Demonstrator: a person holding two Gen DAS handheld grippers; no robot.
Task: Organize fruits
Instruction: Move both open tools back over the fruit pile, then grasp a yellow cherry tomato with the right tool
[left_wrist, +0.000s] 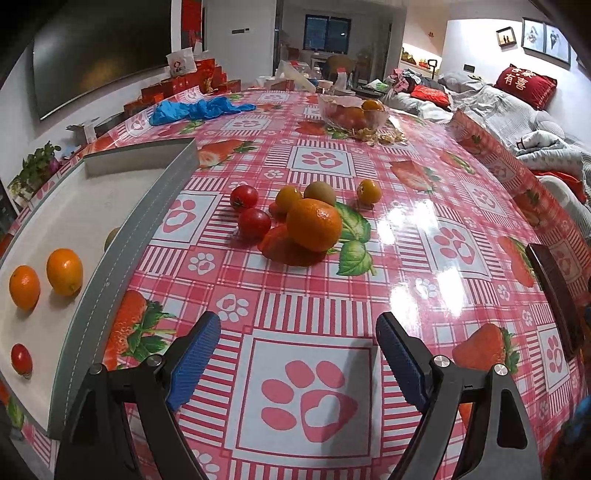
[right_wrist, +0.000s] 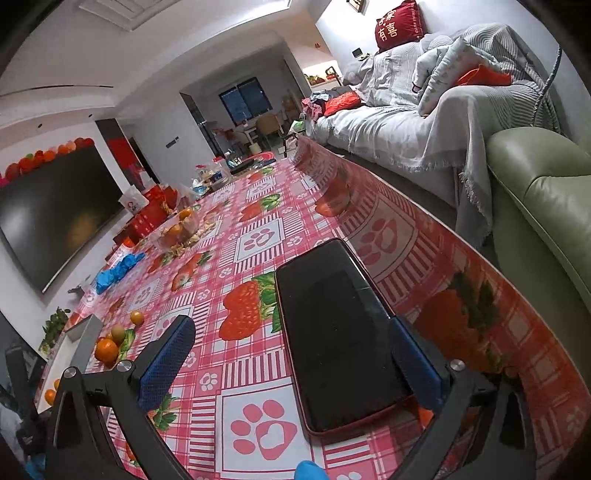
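**Orange fruit split between tray and table**

Oilcloth in red check covers the table (left_wrist: 406, 258). Both tongs are spread and hold nothing: the left gripper (left_wrist: 299, 354) hovers near a loose cluster with a large orange (left_wrist: 314, 224) and two tomatoes (left_wrist: 254, 221). At left, the grey tray (left_wrist: 122, 236) holds two oranges (left_wrist: 64, 271) and a tomato (left_wrist: 21, 359). The right gripper (right_wrist: 291, 365) straddles a black phone (right_wrist: 340, 332) near the table's right edge.

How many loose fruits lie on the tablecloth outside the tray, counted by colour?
Orange: 3, the big orange and two small ones
Red: 2 tomatoes
Green-brown: 1 kiwi
Total: 6
A further small red piece may sit behind the big orange; it is too hidden to count.
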